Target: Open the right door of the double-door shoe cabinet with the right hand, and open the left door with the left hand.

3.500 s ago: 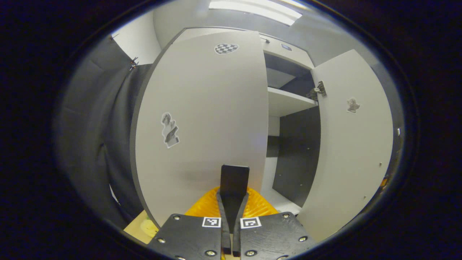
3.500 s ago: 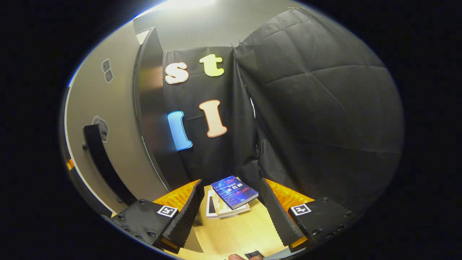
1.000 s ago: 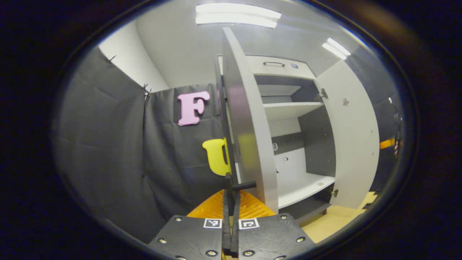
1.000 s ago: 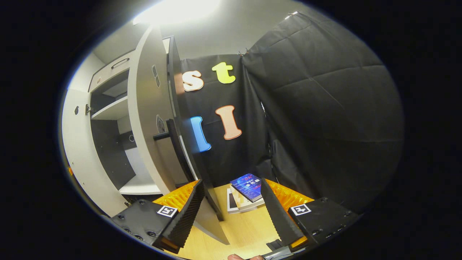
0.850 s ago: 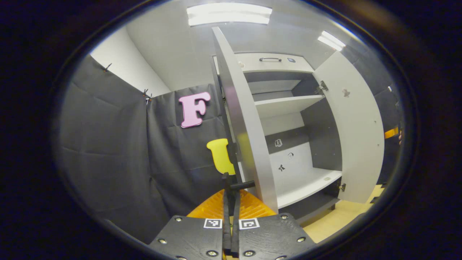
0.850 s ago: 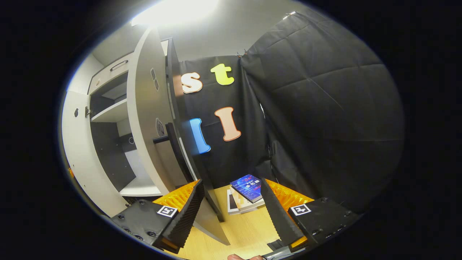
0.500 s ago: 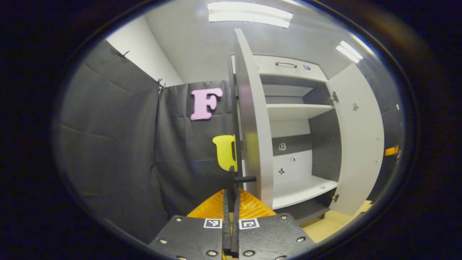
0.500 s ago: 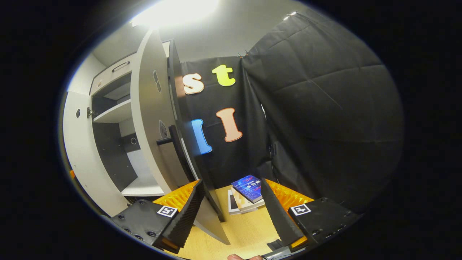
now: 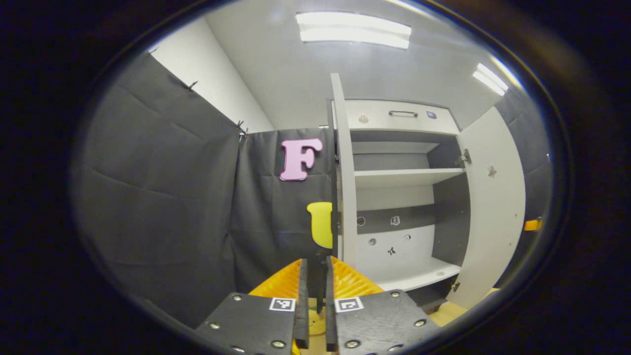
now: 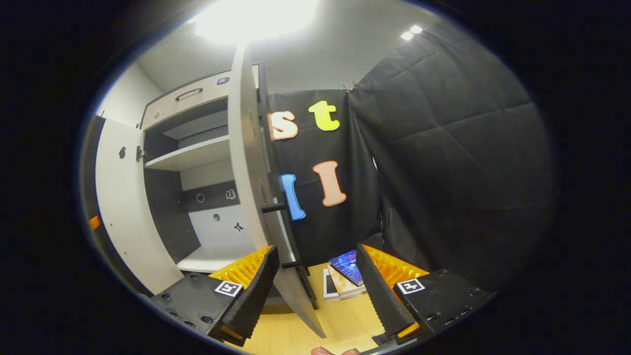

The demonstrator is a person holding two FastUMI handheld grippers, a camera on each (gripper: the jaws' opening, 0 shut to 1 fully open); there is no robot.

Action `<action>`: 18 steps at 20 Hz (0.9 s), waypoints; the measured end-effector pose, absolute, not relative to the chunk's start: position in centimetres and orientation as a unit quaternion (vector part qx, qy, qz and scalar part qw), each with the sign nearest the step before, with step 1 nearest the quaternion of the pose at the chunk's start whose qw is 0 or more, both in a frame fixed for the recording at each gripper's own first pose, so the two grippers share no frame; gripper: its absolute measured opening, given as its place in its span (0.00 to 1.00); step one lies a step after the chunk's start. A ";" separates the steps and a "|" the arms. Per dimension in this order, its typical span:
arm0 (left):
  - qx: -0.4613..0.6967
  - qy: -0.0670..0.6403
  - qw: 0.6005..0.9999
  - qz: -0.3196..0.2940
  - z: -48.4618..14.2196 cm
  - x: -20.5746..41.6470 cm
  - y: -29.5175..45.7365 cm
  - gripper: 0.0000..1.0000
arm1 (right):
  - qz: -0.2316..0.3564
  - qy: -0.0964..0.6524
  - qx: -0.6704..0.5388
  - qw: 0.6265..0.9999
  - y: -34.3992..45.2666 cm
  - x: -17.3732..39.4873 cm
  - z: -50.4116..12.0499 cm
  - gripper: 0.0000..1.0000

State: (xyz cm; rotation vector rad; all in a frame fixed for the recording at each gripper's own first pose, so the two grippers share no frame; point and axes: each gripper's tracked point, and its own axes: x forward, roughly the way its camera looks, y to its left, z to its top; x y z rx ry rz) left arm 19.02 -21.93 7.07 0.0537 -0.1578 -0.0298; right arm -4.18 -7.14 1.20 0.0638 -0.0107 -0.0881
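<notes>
The shoe cabinet stands with both doors swung out. Its left door faces me edge-on in the left gripper view, and its right door hangs wide at the right. My left gripper is open by a narrow gap just below the left door's edge; the door's dark handle shows in that gap, untouched. In the right gripper view the right door is edge-on with its black handle sticking out. My right gripper is open wide, below and in front of that door, holding nothing.
White shelves and a dark back panel with small stickers show inside the cabinet. A drawer with a handle tops it. Books lie on the wooden floor beside the right door. Black cloth walls close in both sides.
My left gripper, shut on the left door's handle before, has parted its fingers and drawn back. The left door has swung fully out. The right gripper stayed open and turned toward the cabinet.
</notes>
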 end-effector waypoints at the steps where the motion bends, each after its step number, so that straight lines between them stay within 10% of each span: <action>1: 0.024 -0.091 0.995 -0.015 7.0 18.3 -22.3 0.34 | -0.040 -0.011 0.030 0.999 -6.6 -4.4 1.6 0.98; 4: 0.014 -0.096 0.995 -0.028 5.5 17.1 -23.5 0.93 | -0.026 -0.028 0.034 0.999 -4.7 -4.6 1.5 0.98; 18: -0.010 -0.027 0.999 -0.035 -3.4 16.0 -28.0 0.93 | 0.016 0.003 0.021 1.000 2.1 -3.5 -3.2 0.98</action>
